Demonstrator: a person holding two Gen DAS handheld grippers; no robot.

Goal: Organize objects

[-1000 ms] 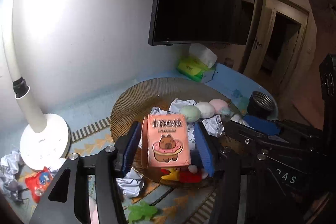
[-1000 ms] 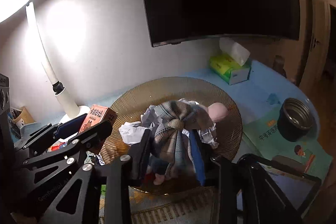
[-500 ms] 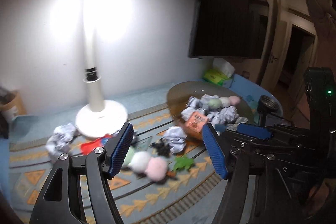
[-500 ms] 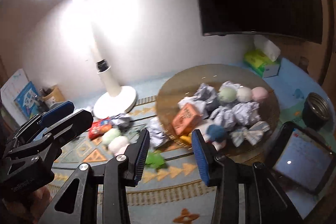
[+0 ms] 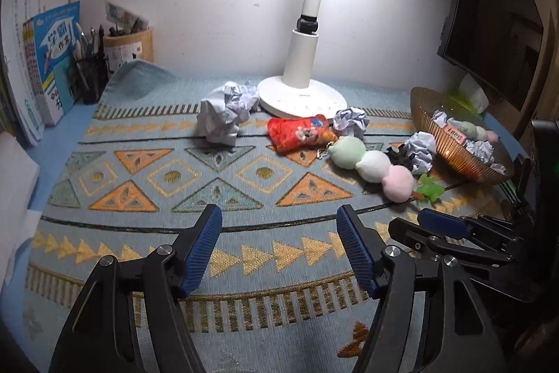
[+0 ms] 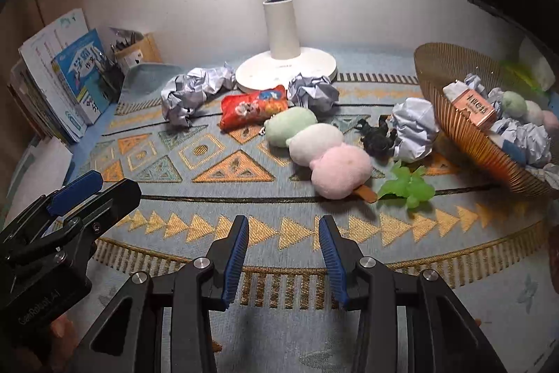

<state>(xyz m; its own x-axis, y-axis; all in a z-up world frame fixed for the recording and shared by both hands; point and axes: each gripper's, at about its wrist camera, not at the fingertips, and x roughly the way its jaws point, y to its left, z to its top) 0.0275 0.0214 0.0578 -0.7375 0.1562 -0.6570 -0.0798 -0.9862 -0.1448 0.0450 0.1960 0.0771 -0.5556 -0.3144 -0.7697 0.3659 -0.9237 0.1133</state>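
Observation:
My left gripper [image 5: 279, 233] is open and empty above the patterned mat [image 5: 216, 184]. My right gripper [image 6: 283, 240] is open and empty too, near the mat's front edge. A plush skewer of green, white and pink balls [image 6: 314, 142] lies mid-mat, also in the left wrist view [image 5: 370, 163]. A red snack bag [image 6: 253, 107], crumpled paper balls [image 6: 312, 91], a dark toy [image 6: 377, 135] and a green toy [image 6: 408, 186] lie around it. A wire basket [image 6: 464, 124] at right holds a pink box [image 6: 471, 105], paper balls and plush balls.
A white lamp base [image 6: 286, 69] stands at the back of the mat. Books [image 6: 70, 72] and a pen holder [image 5: 129, 44] line the left wall. A dark screen [image 5: 489, 23] hangs at right. A tissue box [image 5: 473, 97] sits behind the basket.
Both grippers let go of the pink box and the plush doll in the basket, opened, and pulled back left to the mat's front.

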